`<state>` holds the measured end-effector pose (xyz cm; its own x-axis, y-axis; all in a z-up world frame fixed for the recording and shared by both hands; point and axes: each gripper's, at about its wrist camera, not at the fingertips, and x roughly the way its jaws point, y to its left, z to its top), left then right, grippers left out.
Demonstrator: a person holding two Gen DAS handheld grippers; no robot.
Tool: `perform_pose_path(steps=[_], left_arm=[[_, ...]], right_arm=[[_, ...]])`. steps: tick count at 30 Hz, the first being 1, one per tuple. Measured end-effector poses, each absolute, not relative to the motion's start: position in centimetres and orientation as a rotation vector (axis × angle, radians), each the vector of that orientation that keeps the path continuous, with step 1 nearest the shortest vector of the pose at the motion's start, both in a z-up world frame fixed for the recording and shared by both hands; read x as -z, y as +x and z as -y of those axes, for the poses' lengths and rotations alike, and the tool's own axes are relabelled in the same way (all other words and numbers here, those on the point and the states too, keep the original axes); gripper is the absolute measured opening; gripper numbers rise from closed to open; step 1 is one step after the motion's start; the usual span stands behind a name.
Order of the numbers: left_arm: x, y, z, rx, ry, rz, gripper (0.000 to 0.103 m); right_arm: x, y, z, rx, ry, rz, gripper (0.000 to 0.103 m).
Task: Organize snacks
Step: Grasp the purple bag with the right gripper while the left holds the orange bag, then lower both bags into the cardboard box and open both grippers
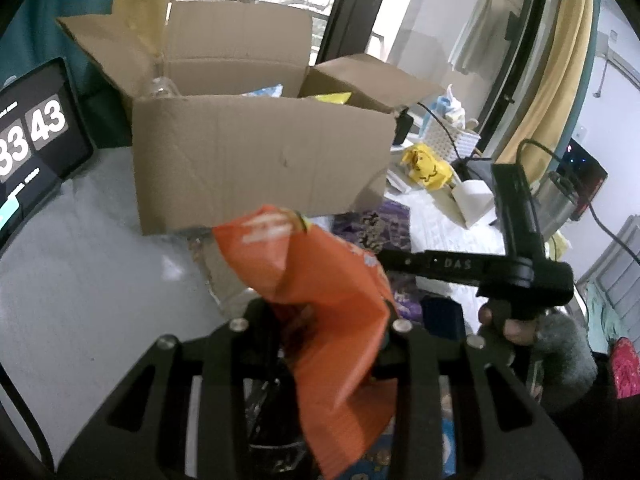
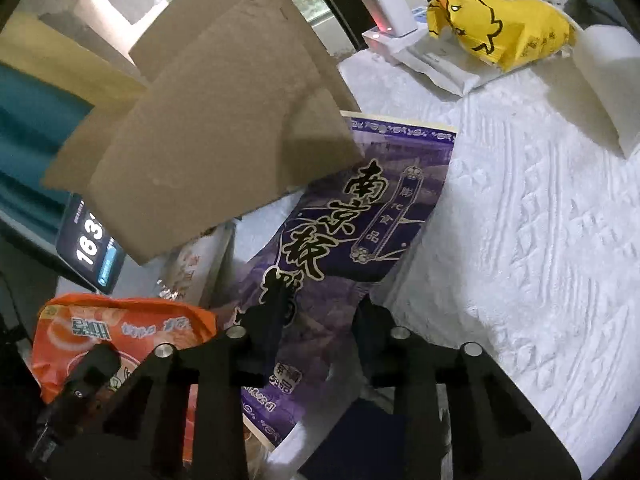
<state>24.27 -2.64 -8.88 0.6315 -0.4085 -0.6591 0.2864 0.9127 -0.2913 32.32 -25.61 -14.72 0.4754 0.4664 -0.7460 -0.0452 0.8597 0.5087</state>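
From the left wrist camera, the left gripper [image 1: 320, 320] is clamped on an orange snack bag [image 1: 320, 304], which stands crumpled up between the fingers, lifted off the white table [image 1: 80, 280]. Beyond it, toward the far side, sits an open cardboard box [image 1: 260, 152] with its flaps up; a blue packet [image 1: 266, 91] and a yellow packet [image 1: 332, 98] peek over its near wall. A purple snack bag [image 1: 380, 228] lies on the table just right of the box's near corner. Far left stands a tablet clock [image 1: 36, 136]. At right, the right gripper [image 1: 400, 258] reaches in sideways, held by a hand [image 1: 508, 320]; its fingertips are hidden behind the orange bag, so its state cannot be told here. A yellow duck bag [image 1: 426, 166] rests farther right.

From the right wrist camera, the right gripper [image 2: 320, 312] hangs with its fingers spread moderately, one at each side of the purple snack bag [image 2: 360, 216], which lies flat on the table's white textured cloth [image 2: 520, 240]; nothing is pinched. The cardboard box [image 2: 216, 136] looms at far left, partly over the purple bag's top. The orange snack bag [image 2: 120, 332] shows at near left, the tablet clock [image 2: 90, 252] behind it. The yellow duck bag [image 2: 500, 24] sits far right.
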Motion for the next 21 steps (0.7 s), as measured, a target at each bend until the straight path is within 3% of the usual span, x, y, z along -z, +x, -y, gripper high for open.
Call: perform_pose_path(steps=[5, 21], left_arm=[[8.0, 23.6, 2.1, 0.388, -0.163, -0.771, 0.033], [1.9, 23.4, 0.5, 0.344, -0.104, -0.608, 0.033]], right_arm=[[13.7, 31.2, 26.4, -0.308, 0.404, -0.977, 0.013], [5.0, 26.0, 31.0, -0.215, 0.299, -0.703, 0.008]])
